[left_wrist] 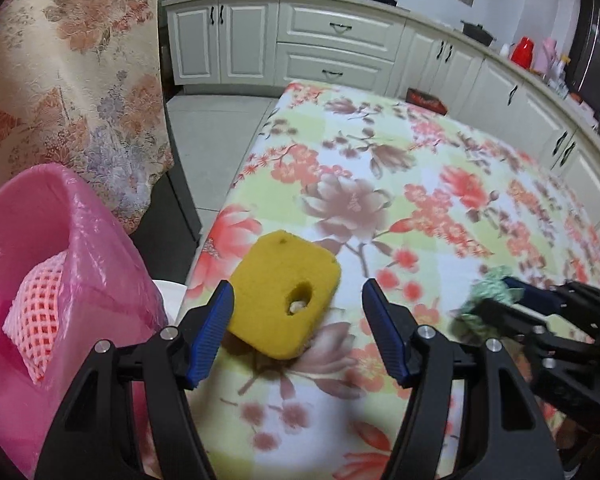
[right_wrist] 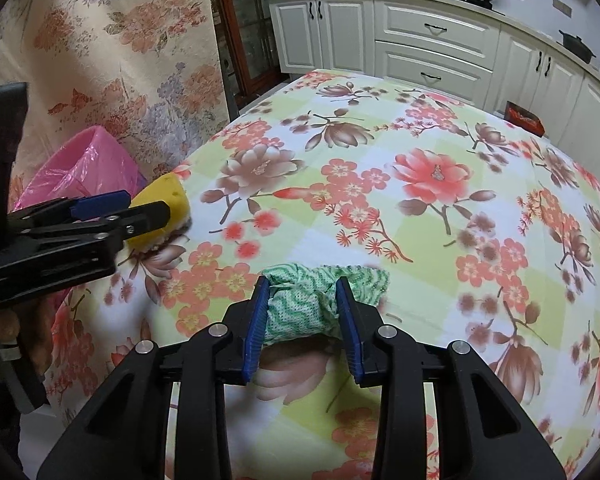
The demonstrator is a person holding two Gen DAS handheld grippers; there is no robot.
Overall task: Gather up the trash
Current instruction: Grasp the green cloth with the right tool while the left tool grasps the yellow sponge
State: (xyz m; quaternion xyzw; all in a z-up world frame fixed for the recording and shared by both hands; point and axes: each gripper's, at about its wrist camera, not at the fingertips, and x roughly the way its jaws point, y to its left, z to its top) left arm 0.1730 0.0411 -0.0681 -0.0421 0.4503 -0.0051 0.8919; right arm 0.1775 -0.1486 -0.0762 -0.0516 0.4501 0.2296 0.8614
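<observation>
A yellow sponge [left_wrist: 285, 296] with a hole lies near the left edge of the flowered table [left_wrist: 420, 184]. My left gripper [left_wrist: 298, 296] is open, its blue pads either side of the sponge's near end. In the right wrist view the sponge [right_wrist: 168, 204] sits beyond the left gripper [right_wrist: 148, 210]. My right gripper [right_wrist: 302, 292] is shut on a crumpled green-and-white cloth [right_wrist: 300, 308] just above the tablecloth [right_wrist: 420, 216]. The cloth [left_wrist: 488, 288] also shows at the right of the left wrist view, in the right gripper [left_wrist: 500, 296].
A pink bin [left_wrist: 56, 280] lined with a pink bag stands left of the table and holds pink foam netting [left_wrist: 36, 316]; it also shows in the right wrist view [right_wrist: 84, 168]. A flowered curtain [left_wrist: 72, 80] hangs behind it. White kitchen cabinets [left_wrist: 332, 44] line the back.
</observation>
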